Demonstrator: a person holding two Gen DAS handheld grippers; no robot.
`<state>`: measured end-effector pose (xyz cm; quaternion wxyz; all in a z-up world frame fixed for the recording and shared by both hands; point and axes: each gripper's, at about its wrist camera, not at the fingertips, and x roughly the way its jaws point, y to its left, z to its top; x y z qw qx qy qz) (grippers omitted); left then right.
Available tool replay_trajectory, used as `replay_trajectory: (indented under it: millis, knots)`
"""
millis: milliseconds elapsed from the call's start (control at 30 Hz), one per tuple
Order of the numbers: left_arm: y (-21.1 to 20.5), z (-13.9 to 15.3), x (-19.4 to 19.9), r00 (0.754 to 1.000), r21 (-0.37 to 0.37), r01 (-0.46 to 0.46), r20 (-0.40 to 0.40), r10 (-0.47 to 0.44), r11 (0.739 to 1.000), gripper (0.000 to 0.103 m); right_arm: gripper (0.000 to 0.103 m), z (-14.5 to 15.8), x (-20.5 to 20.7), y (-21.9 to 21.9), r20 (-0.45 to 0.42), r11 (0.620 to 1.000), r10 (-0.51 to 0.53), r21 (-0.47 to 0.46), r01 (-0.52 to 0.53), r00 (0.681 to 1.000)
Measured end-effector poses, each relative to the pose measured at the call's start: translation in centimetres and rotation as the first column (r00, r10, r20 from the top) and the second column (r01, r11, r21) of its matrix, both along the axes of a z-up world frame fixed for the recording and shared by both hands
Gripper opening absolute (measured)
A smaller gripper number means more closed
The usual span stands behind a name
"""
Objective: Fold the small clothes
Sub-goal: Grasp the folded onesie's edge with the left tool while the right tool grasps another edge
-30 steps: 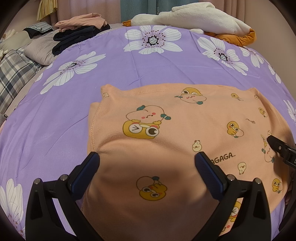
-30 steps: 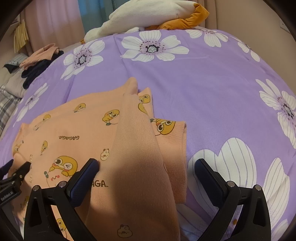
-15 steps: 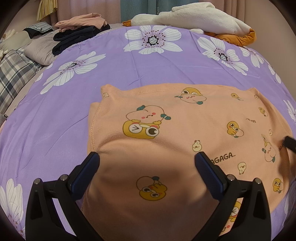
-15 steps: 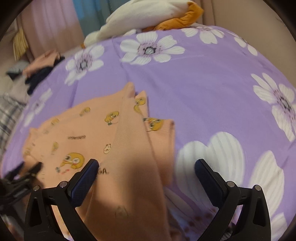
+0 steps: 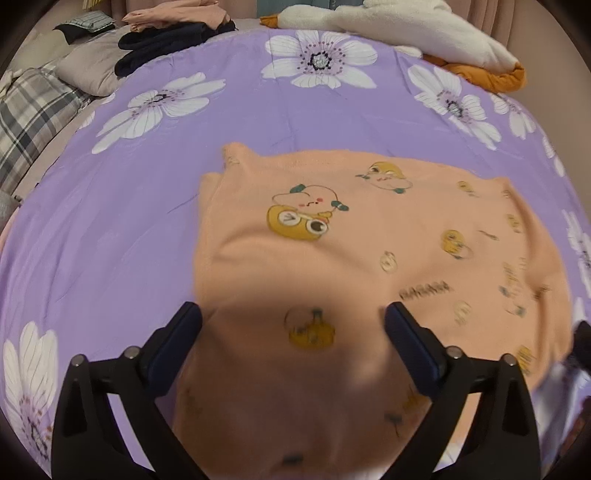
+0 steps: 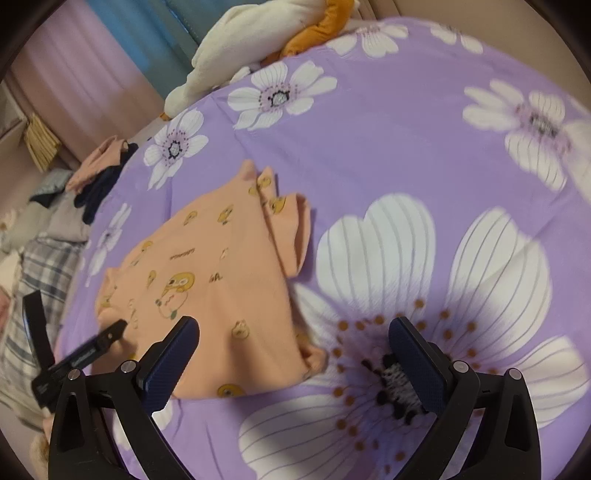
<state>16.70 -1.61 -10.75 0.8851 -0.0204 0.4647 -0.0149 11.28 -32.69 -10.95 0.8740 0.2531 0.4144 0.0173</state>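
The orange shirt [image 5: 332, 258] lay flat on the purple bedsheet [image 5: 147, 229], near the middle of the bed, with its cartoon print facing up. I judged that the folding was only partly done. One side was already turned in over the body, and it made a long fold with layered edges. The opposite side looked smooth and single, so I believed more folds were left, and the other clothes were not yet touched by me.

My left tongs [image 5: 293, 321] stood wide over the near part of the shirt. Their jaws had just been closing a little, but the pads did not press the cloth and nothing was held between them. My right tongs [image 6: 294, 336] were wide open too and held nothing; they hung over a big white flower [image 6: 436, 302] on the sheet, just beside the shirt's edge.

The left view showed the print clearly, but the fold was hardly visible there. The right view showed the folded flap [image 6: 284, 221] and its stacked edges, and also my left tongs over the far corner of the shirt. The left view showed better the dark and pink pile of clothes [image 5: 173, 33] at the far edge, near a grey pillow [image 5: 92, 66], and a white plush toy [image 5: 424, 26].
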Motion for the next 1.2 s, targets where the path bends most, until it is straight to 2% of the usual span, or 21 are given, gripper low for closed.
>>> replay_trajectory:
  millis: [133, 300, 367, 433, 500, 567, 633, 667, 700, 733, 833, 933, 1000, 1100, 1200]
  knots:
    - [1.1, 2.2, -2.9, 0.999, -0.071, 0.012, 0.053, -0.008, 0.997, 0.098, 0.102, -0.6, 0.0, 0.3, 0.000, 0.998, 0.013, 0.054, -0.013, 1.000]
    - [2.9, 2.1, -4.4, 0.999, -0.240, 0.019, 0.034, -0.011, 0.971, 0.097, 0.102, -0.8, 0.0, 0.7, 0.018, 0.991, 0.028, 0.133, -0.030, 0.999]
    - [3.4, 1.2, -3.9, 1.000, -0.266, -0.010, -0.004, 0.009, 0.964, 0.097, 0.102, -0.9, 0.3, 1.1, 0.034, 0.986, 0.046, 0.161, -0.051, 0.998]
    - [3.9, 0.2, -3.3, 0.998, -0.278, -0.049, -0.056, 0.035, 0.959, 0.089, 0.102, -1.1, 1.0, 1.4, 0.042, 0.984, 0.057, 0.166, -0.063, 0.997]
    - [4.2, -1.0, -2.9, 0.996, -0.336, -0.054, -0.091, 0.025, 0.940, 0.085, 0.100, -1.4, 1.8, 1.6, 0.052, 0.981, 0.060, 0.182, -0.069, 0.997]
    - [4.3, -1.2, -2.8, 0.998, -0.355, -0.048, -0.061, 0.028, 0.934, 0.078, 0.089, -1.3, 2.6, 1.9, 0.054, 0.983, 0.057, 0.174, -0.065, 0.997]
    - [4.2, -1.4, -2.5, 0.998, -0.378, -0.046, -0.066, 0.023, 0.925, 0.057, 0.051, -1.4, 3.4, 2.1, 0.063, 0.979, 0.061, 0.190, -0.072, 0.996]
    - [4.3, -1.4, -2.4, 0.997, -0.396, -0.052, -0.073, 0.025, 0.917, 0.053, 0.044, -2.1, 4.1, 2.2, 0.038, 0.969, 0.062, 0.238, -0.069, 0.997]
    - [4.4, -1.5, -2.3, 0.996, -0.412, -0.057, -0.082, 0.026, 0.909, 0.043, 0.030, -2.4, 4.3, 2.2, 0.026, 0.966, 0.053, 0.251, -0.058, 0.998]
    - [4.4, -1.4, -2.4, 0.996, -0.421, -0.056, -0.090, 0.020, 0.905, 0.032, 0.022, -2.4, 4.4, 2.2, 0.018, 0.968, 0.041, 0.248, -0.045, 0.999]
    - [4.2, -1.2, -2.9, 0.994, -0.457, -0.045, -0.110, -0.006, 0.888, 0.011, 0.016, -1.7, 3.8, 2.0, 0.043, 0.961, 0.037, 0.273, -0.047, 0.998]
    - [3.8, -0.4, -4.5, 0.995, -0.479, -0.021, -0.093, -0.027, 0.878, 0.010, 0.015, -0.3, 2.2, 1.3, 0.095, 0.949, 0.034, 0.308, -0.061, 0.995]
    - [3.3, 0.5, -5.7, 0.996, -0.508, 0.023, -0.061, -0.063, 0.861, 0.010, 0.015, 0.4, 1.6, 0.9, 0.114, 0.939, 0.034, 0.336, -0.071, 0.993]
    - [2.7, 1.2, -7.8, 0.992, -0.556, 0.055, -0.062, -0.108, 0.829, 0.010, 0.015, 2.2, -0.2, 0.1, 0.135, 0.954, 0.024, 0.292, -0.064, 0.990]
    - [1.6, 1.5, -9.3, 0.986, -0.553, 0.084, -0.074, -0.149, 0.829, 0.010, 0.015, 3.3, -1.8, -1.2, 0.151, 0.953, 0.015, 0.297, -0.060, 0.988]
